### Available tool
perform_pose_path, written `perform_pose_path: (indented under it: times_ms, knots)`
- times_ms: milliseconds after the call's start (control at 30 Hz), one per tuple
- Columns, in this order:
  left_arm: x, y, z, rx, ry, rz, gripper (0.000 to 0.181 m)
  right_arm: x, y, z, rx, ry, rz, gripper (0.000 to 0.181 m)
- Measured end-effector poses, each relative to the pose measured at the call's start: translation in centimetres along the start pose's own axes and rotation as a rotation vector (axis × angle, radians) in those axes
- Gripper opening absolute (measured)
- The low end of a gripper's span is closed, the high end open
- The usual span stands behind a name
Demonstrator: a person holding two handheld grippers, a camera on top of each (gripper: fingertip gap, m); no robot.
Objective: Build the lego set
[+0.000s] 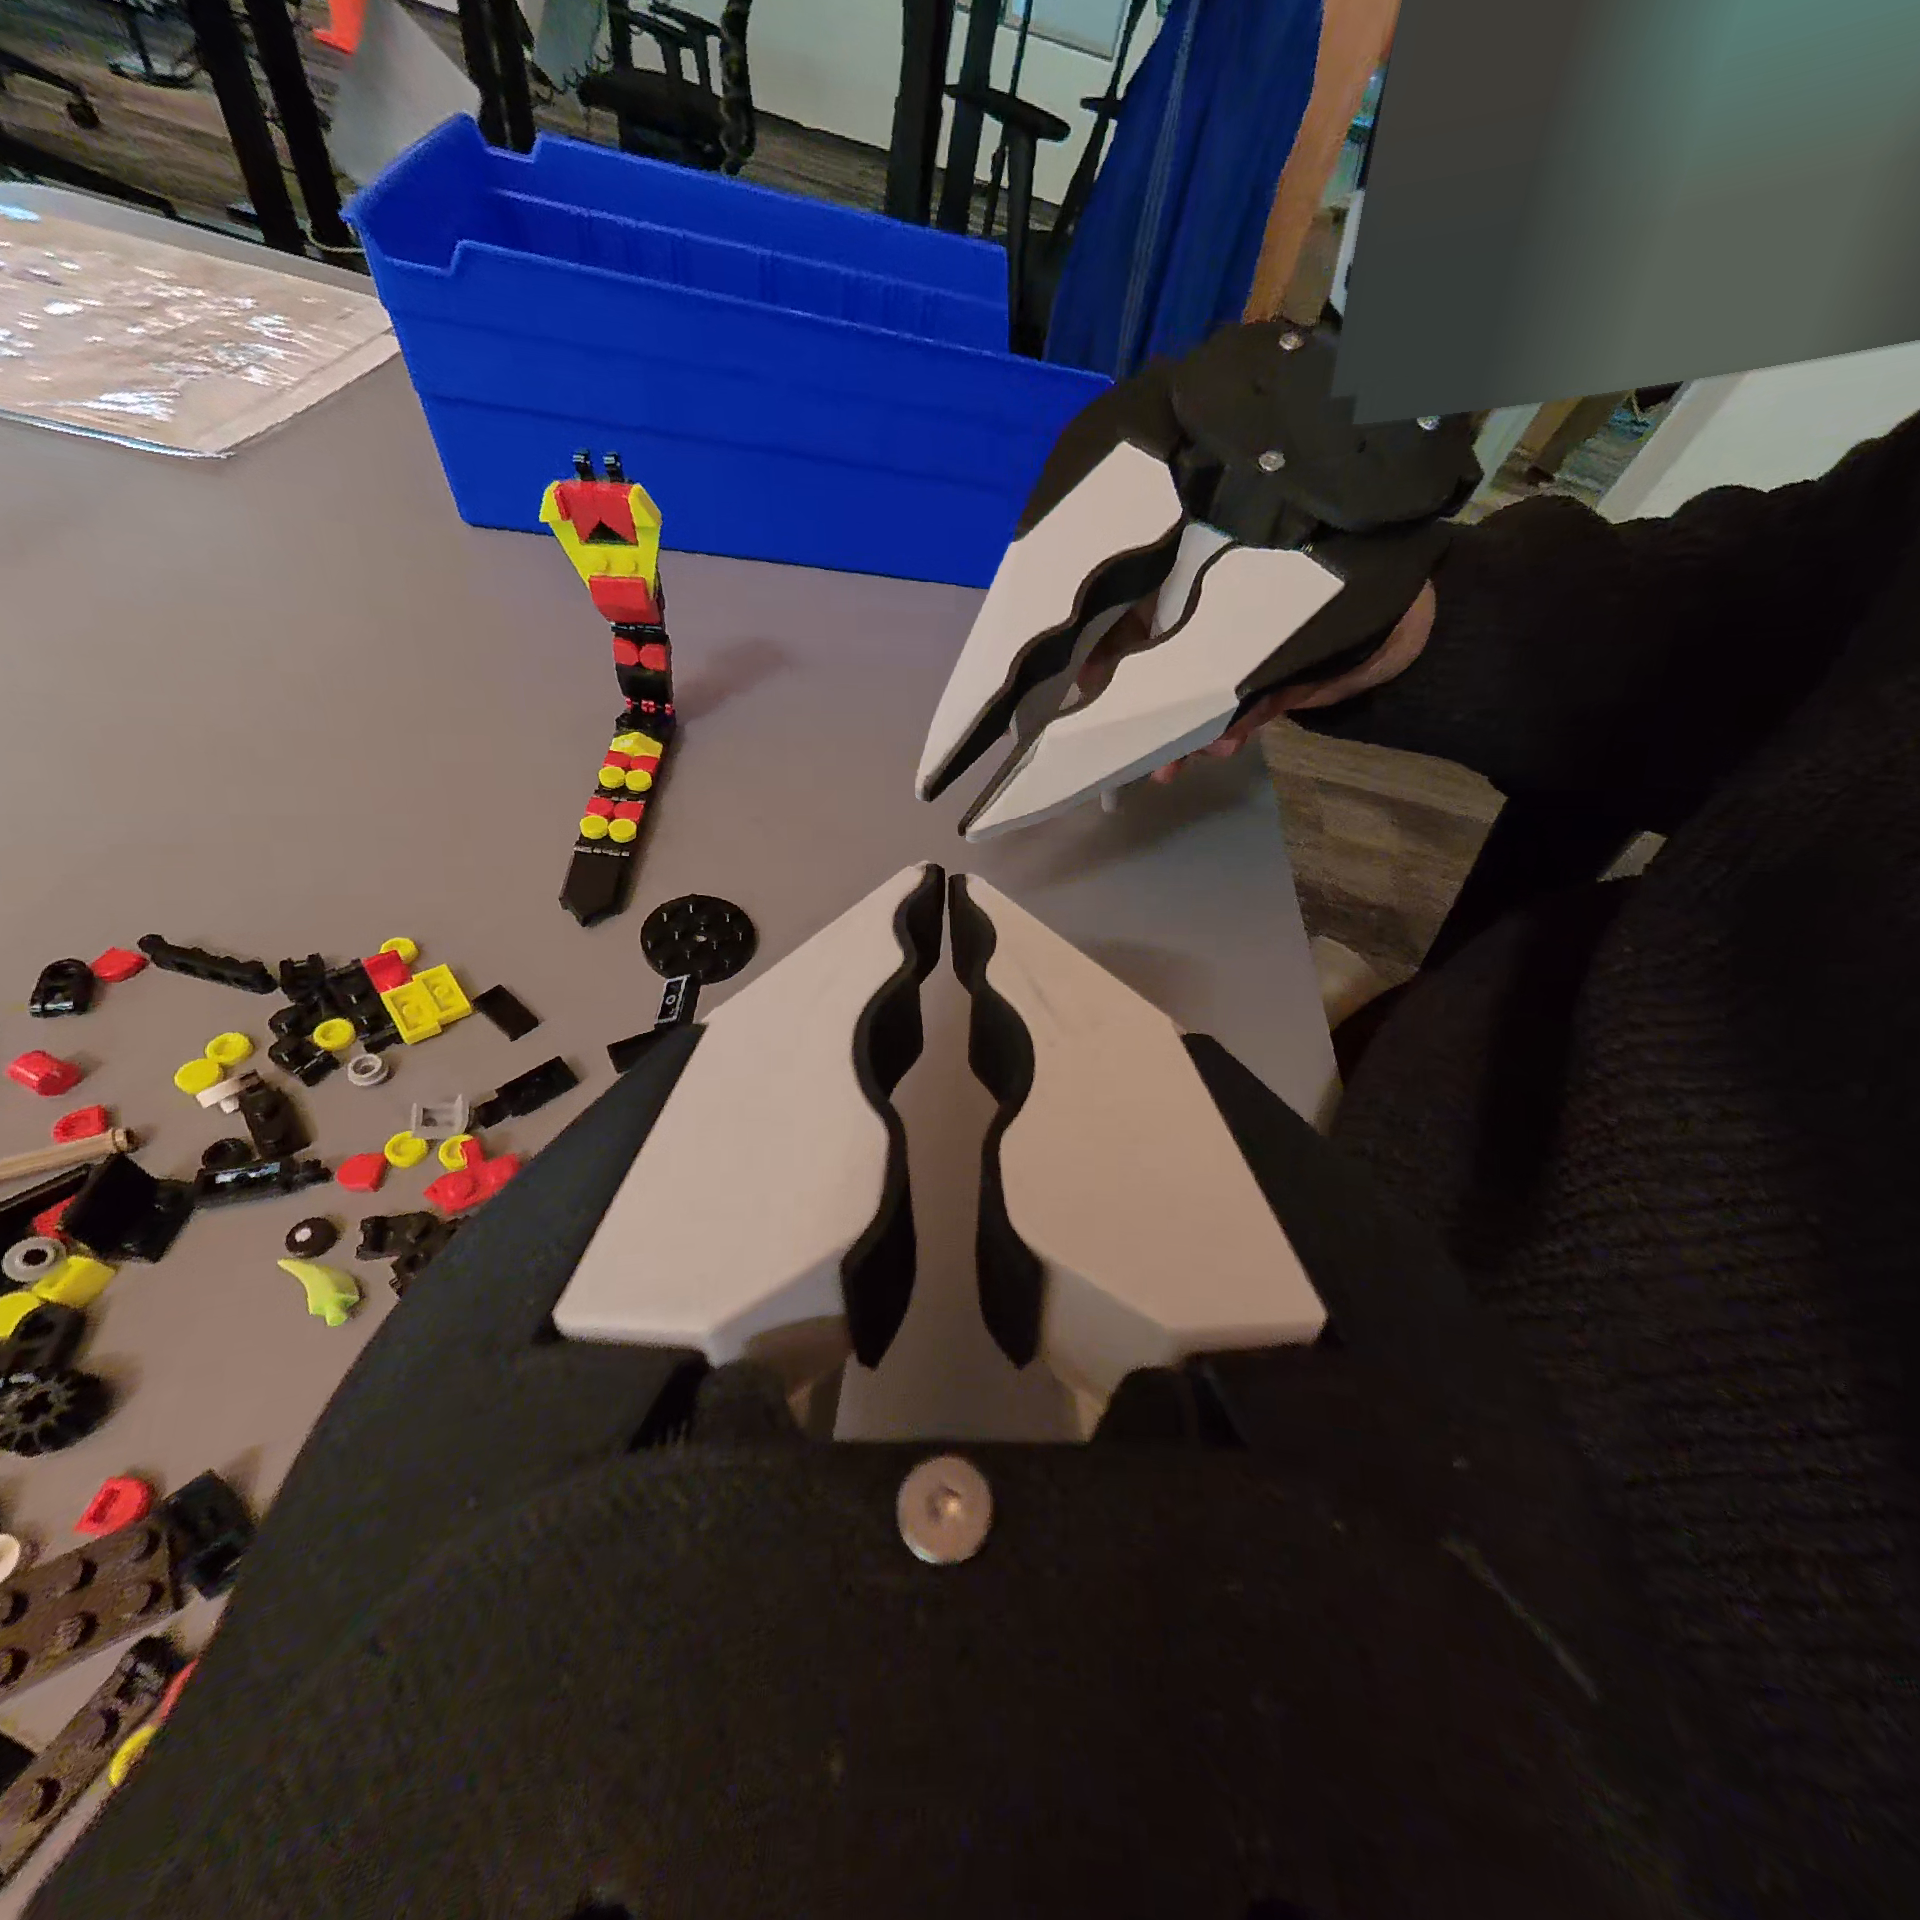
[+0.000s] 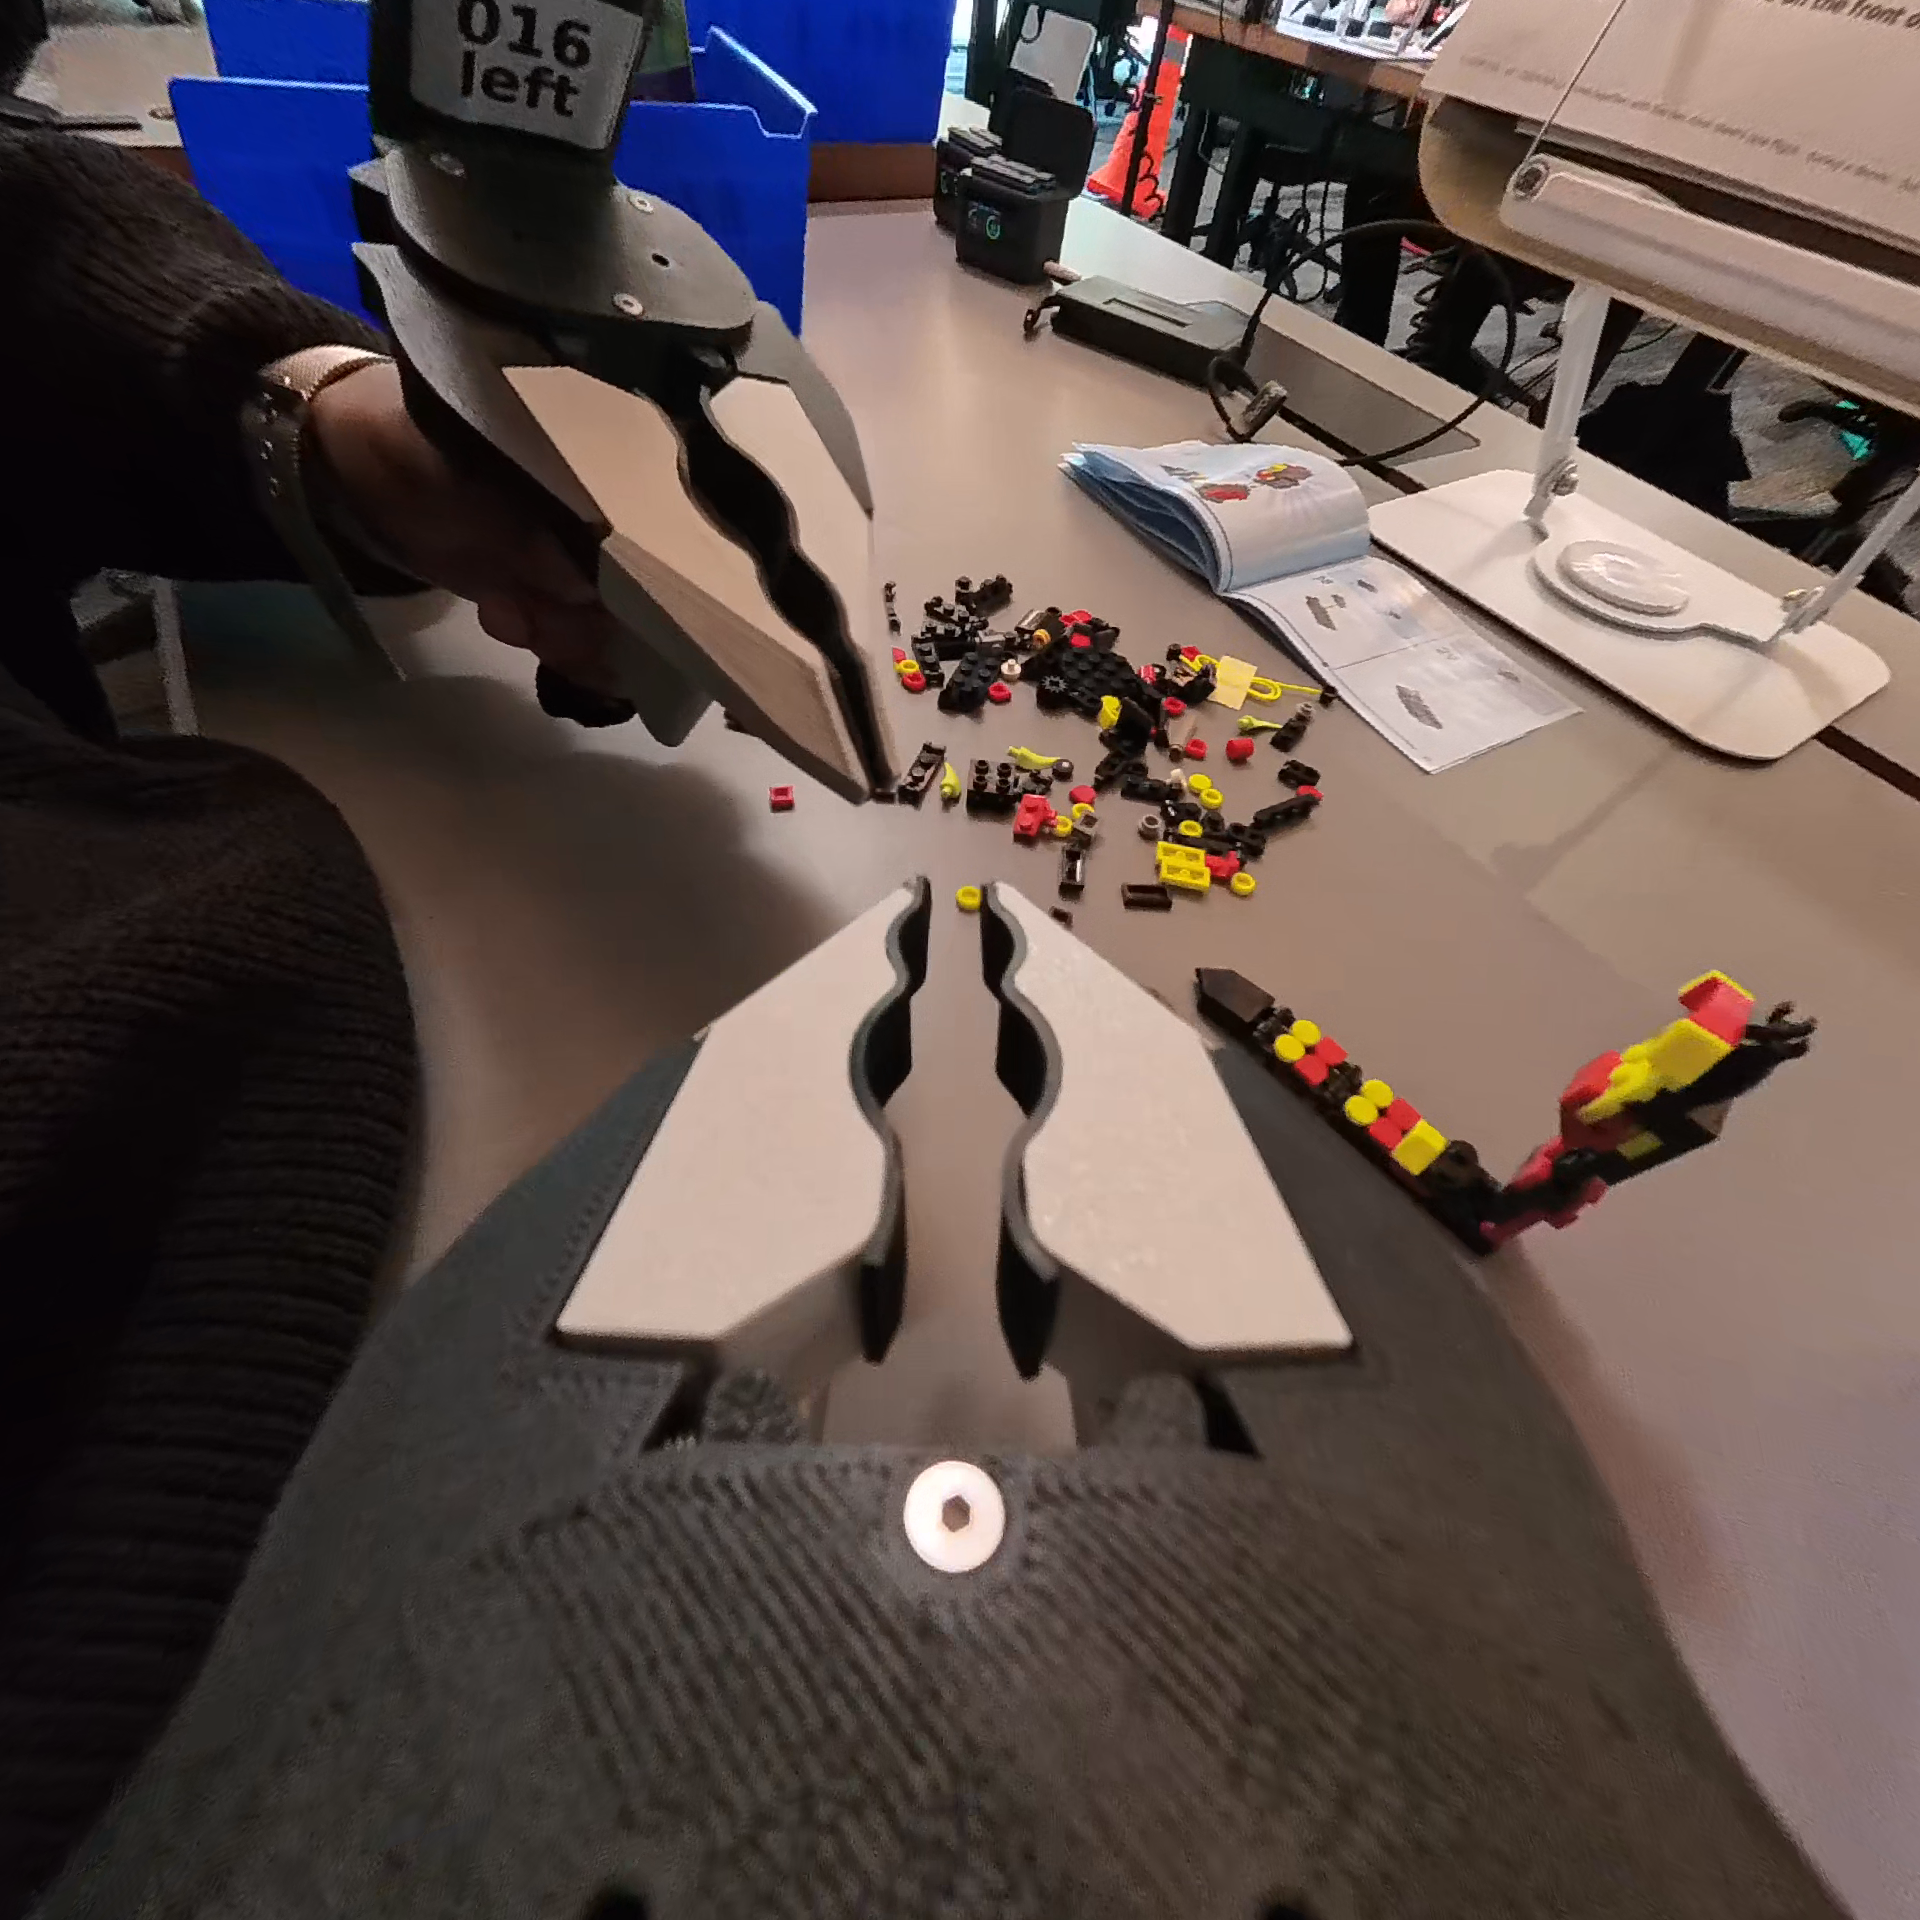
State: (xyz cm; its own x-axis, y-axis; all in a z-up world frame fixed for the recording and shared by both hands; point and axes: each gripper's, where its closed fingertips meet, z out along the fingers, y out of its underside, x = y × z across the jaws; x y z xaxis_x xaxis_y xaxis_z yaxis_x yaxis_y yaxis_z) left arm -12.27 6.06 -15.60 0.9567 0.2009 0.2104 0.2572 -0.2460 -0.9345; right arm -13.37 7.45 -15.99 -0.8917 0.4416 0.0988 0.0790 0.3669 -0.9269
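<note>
Loose pieces (image 1: 312,1060) still litter the desk (image 1: 260,727) at left; the half-built red, yellow and black snake model (image 1: 623,665) stands mid-desk; left gripper (image 1: 943,883) clenched empty, right gripper (image 2: 958,891) slightly parted, empty.

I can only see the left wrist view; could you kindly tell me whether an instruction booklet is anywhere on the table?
Observer: Yes, a booklet lies open just beyond the pile of loose pieces.
Operator: Thank you. What lies near my left gripper's tip?
Observer: The left gripper points down beside a small red piece at the pile's edge.
Operator: And ahead of the right gripper?
Observer: A yellow round stud lies just ahead of the right gripper, whose tips are slightly parted.
</note>
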Motion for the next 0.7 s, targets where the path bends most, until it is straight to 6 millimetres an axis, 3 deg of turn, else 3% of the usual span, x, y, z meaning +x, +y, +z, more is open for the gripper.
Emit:
perform_pose_path:
  times_ms: [400, 700]
  knots:
    - [0.1, 0.1, -0.2, -0.002, -0.001, -0.017, 0.001, 0.2, 0.0, 0.3, -0.002, 0.014, -0.009, 0.009]
    - [-0.8, 0.9, -1.7, -0.003, -0.081, -0.058, 0.004, 0.1, -0.8, 1.7, 0.014, -0.049, 0.027, 0.01]
